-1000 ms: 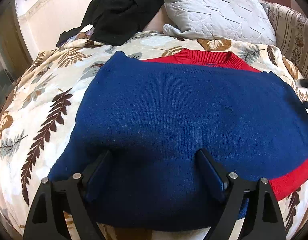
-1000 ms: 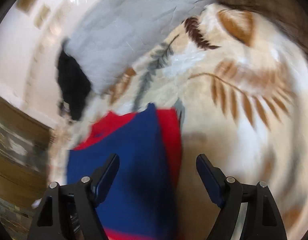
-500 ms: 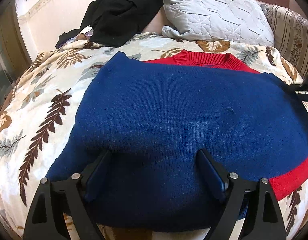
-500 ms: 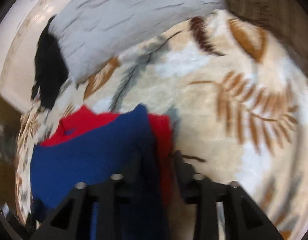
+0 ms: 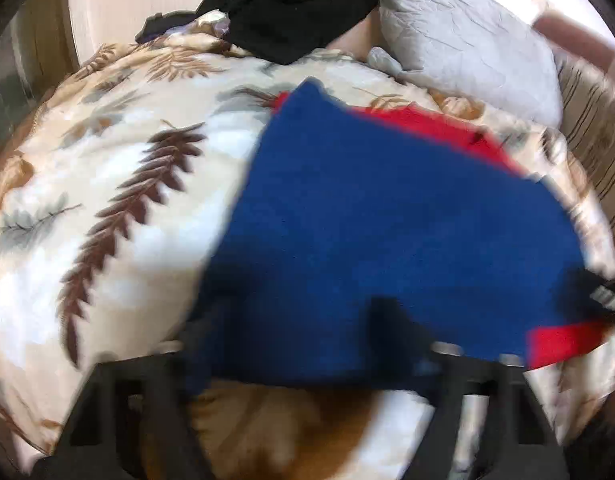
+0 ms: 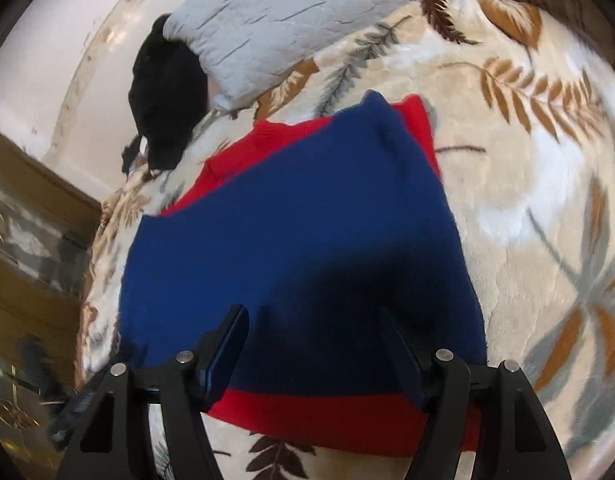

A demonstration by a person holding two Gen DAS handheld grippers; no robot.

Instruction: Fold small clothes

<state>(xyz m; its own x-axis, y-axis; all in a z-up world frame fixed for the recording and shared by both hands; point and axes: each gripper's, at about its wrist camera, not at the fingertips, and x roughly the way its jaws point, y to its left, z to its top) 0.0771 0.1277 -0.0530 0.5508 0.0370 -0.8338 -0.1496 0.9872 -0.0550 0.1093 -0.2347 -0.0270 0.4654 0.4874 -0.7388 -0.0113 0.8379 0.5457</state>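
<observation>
Right tool (image 6: 313, 344) over blue sweater (image 6: 307, 220).

Blue-and-red knit sweater (image 6: 299, 232) lies folded, flat on leaf-print blanket (image 6: 527, 184).

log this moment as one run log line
step: folding blue-and-red sweater on leaf-print blanket | left gripper: closing at sweater's near edge, blurred | right gripper: opening, sweater hem between fingers, unpinched

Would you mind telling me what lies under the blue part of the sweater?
Under the blue layer, red knit of the same sweater shows at its near hem, far collar and right edge, all on the leaf-print blanket. How far the red extends beneath is covered.
</observation>
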